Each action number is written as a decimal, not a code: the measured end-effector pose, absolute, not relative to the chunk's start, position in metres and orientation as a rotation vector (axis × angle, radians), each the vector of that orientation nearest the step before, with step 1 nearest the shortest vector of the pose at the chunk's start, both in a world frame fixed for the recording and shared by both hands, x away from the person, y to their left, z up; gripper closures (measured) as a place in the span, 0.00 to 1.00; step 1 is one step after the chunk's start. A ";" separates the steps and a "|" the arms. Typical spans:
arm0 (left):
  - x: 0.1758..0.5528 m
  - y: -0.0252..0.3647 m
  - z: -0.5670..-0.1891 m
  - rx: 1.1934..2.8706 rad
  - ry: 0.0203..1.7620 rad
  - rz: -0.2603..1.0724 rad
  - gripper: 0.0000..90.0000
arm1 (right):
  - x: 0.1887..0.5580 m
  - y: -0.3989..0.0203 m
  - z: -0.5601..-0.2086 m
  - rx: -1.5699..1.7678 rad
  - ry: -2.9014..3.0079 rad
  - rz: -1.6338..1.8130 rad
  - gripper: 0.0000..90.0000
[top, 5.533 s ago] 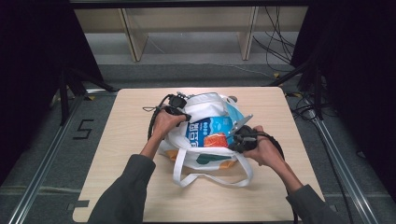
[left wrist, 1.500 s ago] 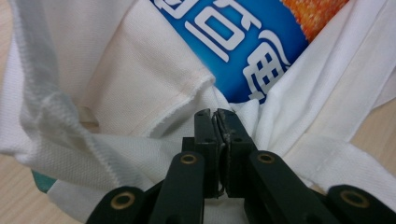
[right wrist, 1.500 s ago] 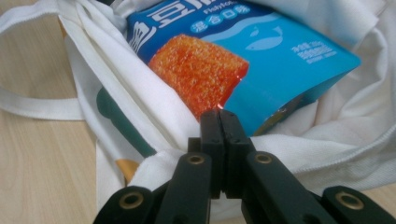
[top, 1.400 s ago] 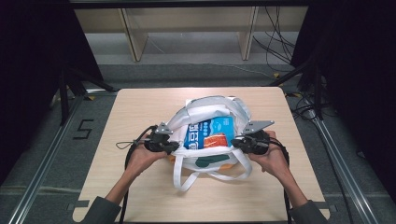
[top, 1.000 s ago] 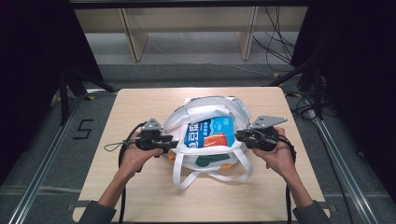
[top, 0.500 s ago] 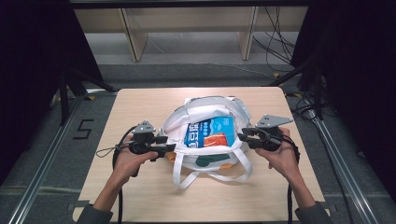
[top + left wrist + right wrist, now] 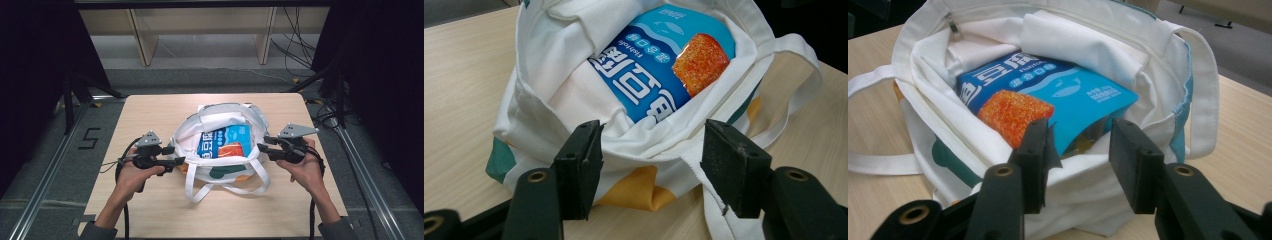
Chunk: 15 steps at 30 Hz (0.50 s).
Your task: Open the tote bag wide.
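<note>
Since the earlier frames both hands have pulled outward off the white tote bag (image 7: 220, 145): five seconds back they were at the bag's mouth, now the left gripper (image 7: 172, 155) sits at the bag's left side and the right gripper (image 7: 263, 148) at its right. Both sets of jaws have just been opening; they stand apart, with the bag's rim fabric in front of them and the pads not pressing on it.

Light wooden table (image 7: 150, 115) on grey floor, a wooden shelf frame (image 7: 200, 25) beyond its far edge, dark curtains each side.

The bag stands mid-table, mouth open, its handles (image 7: 227, 187) draped toward the near edge. Inside lies a blue snack packet (image 7: 659, 65) bearing an orange picture.
</note>
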<state>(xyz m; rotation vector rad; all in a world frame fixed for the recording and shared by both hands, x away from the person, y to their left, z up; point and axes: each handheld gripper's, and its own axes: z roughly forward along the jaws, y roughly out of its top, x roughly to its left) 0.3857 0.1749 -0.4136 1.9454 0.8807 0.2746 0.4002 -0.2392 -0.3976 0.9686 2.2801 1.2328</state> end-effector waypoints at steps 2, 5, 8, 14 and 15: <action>0.385 0.176 -0.414 1.946 0.884 0.264 0.43 | 0.400 -0.239 -0.398 0.965 2.269 1.236 0.64; 0.384 0.176 -0.415 1.941 0.891 0.265 0.42 | 0.400 -0.240 -0.398 0.943 2.259 1.237 0.61; 0.382 0.176 -0.415 1.948 0.889 0.261 0.40 | 0.399 -0.241 -0.398 0.941 2.265 1.232 0.58; 0.379 0.177 -0.416 1.942 0.889 0.268 0.38 | 0.396 -0.243 -0.398 0.924 2.240 1.248 0.53; 0.379 0.177 -0.416 1.942 0.885 0.261 0.38 | 0.394 -0.243 -0.398 0.936 2.235 1.250 0.52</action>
